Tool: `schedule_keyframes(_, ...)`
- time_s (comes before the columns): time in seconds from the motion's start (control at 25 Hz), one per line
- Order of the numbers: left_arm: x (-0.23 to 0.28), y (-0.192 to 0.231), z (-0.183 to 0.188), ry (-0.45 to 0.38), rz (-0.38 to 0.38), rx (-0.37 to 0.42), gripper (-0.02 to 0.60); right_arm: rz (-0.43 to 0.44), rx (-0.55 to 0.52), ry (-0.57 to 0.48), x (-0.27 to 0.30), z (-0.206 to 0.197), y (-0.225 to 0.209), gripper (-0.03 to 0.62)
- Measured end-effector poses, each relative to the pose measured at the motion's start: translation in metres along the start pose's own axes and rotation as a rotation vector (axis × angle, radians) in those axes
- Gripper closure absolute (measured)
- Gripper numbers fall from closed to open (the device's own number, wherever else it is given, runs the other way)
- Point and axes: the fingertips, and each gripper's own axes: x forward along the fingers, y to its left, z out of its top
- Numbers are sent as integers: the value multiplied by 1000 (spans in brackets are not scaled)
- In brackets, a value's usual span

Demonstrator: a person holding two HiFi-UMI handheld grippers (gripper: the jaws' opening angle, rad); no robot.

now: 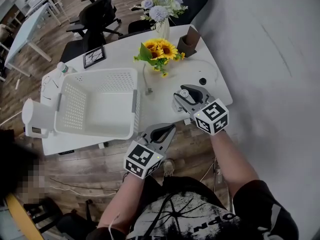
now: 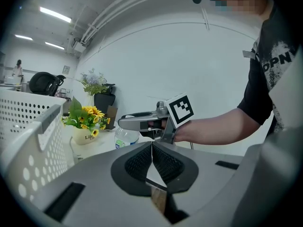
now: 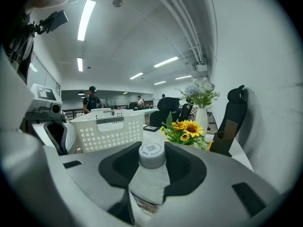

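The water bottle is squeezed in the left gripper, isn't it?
Not quite. The water bottle is squeezed in the right gripper, not the left one. The right gripper view shows its jaws closed on the bottle just below the cap. In the left gripper view, the left gripper has its jaws together with nothing between them.

An open-plan office. Black swivel office chairs [image 1: 97,11] stand around a white rounded counter [image 1: 120,54], and more pale desks [image 1: 25,29] line up beyond it on a wood-plank floor [image 1: 65,174]. Long ceiling strip lights [image 3: 87,13] and exposed white pipes [image 3: 189,27] run overhead. People [image 3: 91,98] stand among distant workstations. A pot of sunflowers [image 1: 161,51] dresses the counter.
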Motion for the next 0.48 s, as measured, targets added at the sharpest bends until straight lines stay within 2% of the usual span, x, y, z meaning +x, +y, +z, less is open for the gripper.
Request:
schedule_keyframes(0.24, 0, 0, 3, -6, -2, -1, 571, 1, -1, 12, 1, -2, 1, 436)
schedule_keyframes(0.48, -2, 1, 10, -25, 5, -1, 571, -5, 0, 20, -6, 0, 4, 401)
